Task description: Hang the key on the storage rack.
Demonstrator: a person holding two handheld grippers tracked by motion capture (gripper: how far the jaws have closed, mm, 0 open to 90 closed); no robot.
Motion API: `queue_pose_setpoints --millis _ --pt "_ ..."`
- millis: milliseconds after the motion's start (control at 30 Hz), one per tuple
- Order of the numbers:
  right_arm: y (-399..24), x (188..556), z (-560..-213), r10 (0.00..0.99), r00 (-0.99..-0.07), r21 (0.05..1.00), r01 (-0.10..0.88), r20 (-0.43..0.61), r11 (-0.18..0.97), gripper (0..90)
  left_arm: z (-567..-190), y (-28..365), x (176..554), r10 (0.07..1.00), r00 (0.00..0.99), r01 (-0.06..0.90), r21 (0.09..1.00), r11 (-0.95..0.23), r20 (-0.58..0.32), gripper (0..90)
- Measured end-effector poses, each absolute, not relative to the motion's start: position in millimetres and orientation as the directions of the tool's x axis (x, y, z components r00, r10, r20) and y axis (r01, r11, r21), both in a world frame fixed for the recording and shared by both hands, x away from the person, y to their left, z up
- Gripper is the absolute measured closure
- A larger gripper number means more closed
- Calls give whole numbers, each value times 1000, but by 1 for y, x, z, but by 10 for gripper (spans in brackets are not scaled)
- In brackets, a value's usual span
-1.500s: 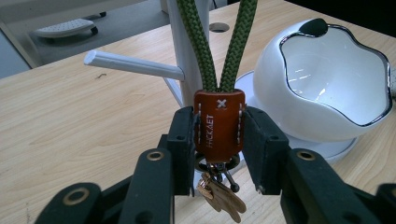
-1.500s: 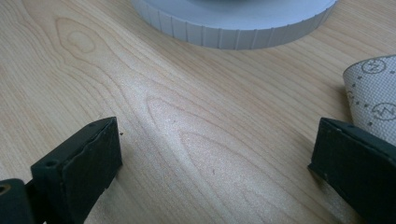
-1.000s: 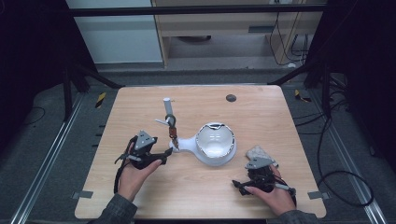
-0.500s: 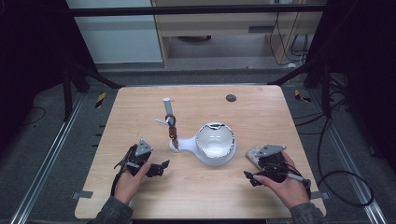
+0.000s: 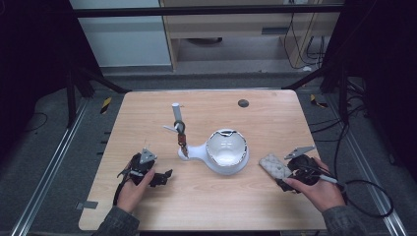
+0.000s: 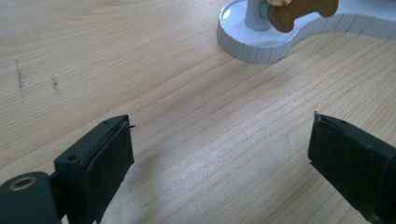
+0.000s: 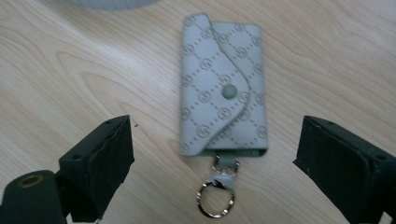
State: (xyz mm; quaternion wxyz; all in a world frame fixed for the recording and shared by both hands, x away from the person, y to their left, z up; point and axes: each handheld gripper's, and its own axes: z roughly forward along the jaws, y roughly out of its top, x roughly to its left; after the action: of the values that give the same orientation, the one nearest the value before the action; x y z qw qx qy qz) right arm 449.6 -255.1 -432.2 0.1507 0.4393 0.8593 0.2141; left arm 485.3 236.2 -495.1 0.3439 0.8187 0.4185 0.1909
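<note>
The key case [image 7: 224, 88], grey with a repeating round monogram too small to read, lies flat on the desk [image 5: 206, 206] at the right, just right of the white stand [image 5: 223, 155]. The right claw [image 7: 215, 158] straddles it, jaws just closing, not touching. The left claw [image 6: 219, 154] is released and empty.

Grey key pouch [image 7: 224, 88] between parted tongs [image 7: 212, 154]

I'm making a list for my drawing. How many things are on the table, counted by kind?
White stand with bowl: 1
Brown bone-shaped tag hanging on the stand's post: 1
Grey key pouch with ring: 1
Dark round spot on the far tabletop: 1
Total: 4
</note>
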Motion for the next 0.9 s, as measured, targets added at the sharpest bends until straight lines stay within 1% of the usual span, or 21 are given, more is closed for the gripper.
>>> queue_pose_setpoints --millis 67,100,167,267,433,700,900 --pt "-258 452 -433 821 -567 484 700 -72 525 109 -496 237 486 816 577 555 718 -419 30 64" --pt "-260 457 -436 826 -560 458 720 -60 521 102 -497 238 486 822 569 561 716 -415 31 64" --pt "-262 460 -439 832 -553 438 738 -45 514 92 -497 239 487 826 562 565 715 -412 31 65" --pt "-261 465 -443 841 -541 420 758 -20 498 96 -498 241 487 829 558 573 709 -411 30 65" --pt "-260 472 -451 838 -546 367 778 -6 509 101 -500 242 489 829 559 578 702 -417 31 65" --pt "-255 484 -462 839 -545 309 798 2 518 137 -503 242 489 828 559 587 686 -430 40 64" --pt "-256 487 -464 837 -547 305 798 6 519 175 -504 242 489 830 557 590 690 -420 29 60"
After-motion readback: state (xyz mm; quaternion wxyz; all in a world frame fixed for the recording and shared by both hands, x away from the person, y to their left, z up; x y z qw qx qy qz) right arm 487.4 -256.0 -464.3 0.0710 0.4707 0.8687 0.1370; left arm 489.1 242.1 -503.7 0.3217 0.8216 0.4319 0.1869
